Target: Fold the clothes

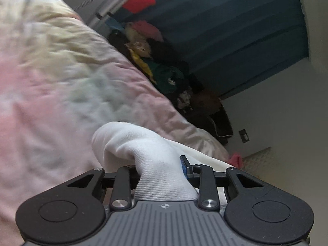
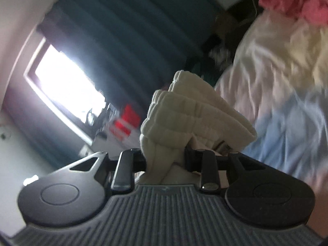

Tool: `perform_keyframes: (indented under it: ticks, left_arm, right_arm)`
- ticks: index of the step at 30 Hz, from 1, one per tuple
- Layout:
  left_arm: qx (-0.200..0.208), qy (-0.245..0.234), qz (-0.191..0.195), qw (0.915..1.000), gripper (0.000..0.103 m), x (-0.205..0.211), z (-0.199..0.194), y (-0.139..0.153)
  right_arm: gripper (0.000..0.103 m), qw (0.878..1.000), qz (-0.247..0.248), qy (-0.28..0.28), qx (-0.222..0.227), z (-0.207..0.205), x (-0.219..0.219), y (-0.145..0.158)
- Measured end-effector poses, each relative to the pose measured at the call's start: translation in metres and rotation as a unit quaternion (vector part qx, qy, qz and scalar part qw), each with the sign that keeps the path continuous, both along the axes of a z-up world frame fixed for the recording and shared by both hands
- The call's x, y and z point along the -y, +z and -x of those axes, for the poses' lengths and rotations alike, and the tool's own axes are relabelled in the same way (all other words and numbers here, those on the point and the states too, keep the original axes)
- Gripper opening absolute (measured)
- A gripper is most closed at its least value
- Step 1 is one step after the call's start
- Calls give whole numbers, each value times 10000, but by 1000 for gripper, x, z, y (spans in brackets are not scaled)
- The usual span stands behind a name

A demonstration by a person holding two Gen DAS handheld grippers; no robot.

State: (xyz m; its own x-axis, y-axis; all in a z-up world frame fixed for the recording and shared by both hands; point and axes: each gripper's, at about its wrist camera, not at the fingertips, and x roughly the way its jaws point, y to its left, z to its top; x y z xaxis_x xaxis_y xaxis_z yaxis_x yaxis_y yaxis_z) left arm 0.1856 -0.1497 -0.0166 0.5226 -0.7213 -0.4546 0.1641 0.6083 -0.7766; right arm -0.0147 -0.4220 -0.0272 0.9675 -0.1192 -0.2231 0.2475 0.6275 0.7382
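Gripping a bunched fold of white ribbed cloth [image 1: 155,164], the left gripper [image 1: 162,170] has its jaws clenched on the fabric, which bulges up and forward out of the grip and trails off to the right as a flatter cream sheet. Behind it lies a rumpled bedspread [image 1: 61,86] in pale pink, yellow and green, blurred in this view. Past the bed's far edge sits a heap of clothes [image 1: 162,69] — dark, green, yellow and red pieces — against a blue curtain [image 1: 235,37], with a white wall [image 1: 287,112] to the right. Seen from the right wrist, the right gripper [image 2: 164,160] is likewise clamped on cream ribbed cloth [image 2: 184,112], a thick folded wad standing up out of the jaws, with a small tag showing at its right side. The bedspread [image 2: 276,71] fills the right of that view, a pink item [image 2: 297,2] lies at its top corner, and a bright window [image 2: 67,78] glares at the left beside the curtain [image 2: 133,30].
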Motion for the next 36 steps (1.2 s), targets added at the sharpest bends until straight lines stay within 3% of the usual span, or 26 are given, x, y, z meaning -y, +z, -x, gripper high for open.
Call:
perform_keyframes:
  ticks: [4, 7, 10, 13, 18, 23, 26, 30, 33, 36]
  left_arm:
    - [301, -80, -139, 9994, 31, 72, -49, -7]
    - [516, -126, -258, 9983, 31, 120, -81, -21]
    - [730, -399, -671, 9943, 31, 156, -112, -41]
    - [1135, -815, -1032, 9848, 31, 172, -125, -53]
    - [1333, -1273, -1442, 9722, 31, 166, -109, -68]
    - [979, -1356, -1976, 9659, 31, 132, -77, -100]
    - [794, -1276, -2173, 9645, 35, 113, -59, -120]
    - [729, -1039, -2185, 9675, 50, 102, -53, -116]
    - [700, -953, -2388, 9638, 57, 98, -45, -101]
    - [966, -968, -2621, 9553, 69, 93, -20, -75]
  right_arm:
    - [32, 9986, 316, -395, 166, -21, 50, -5]
    - [32, 9972, 435, -603, 121, -36, 79, -29]
    - [32, 9957, 517, -722, -266, -53, 99, -62]
    - [32, 9939, 529, -734, -637, -58, 103, -91]
    - [32, 9914, 20, -739, -1081, -44, 91, -123]
    - [33, 9771, -1179, -743, -1610, -20, 74, -156]
    - [35, 9684, -1648, -717, -1728, -7, 62, -171]
    - [39, 9687, -1530, -645, -1846, -4, 52, -165]
    - [40, 9673, -1435, -651, -1989, 8, 50, -152]
    - [40, 9693, -1051, -717, -2105, 28, 43, -132]
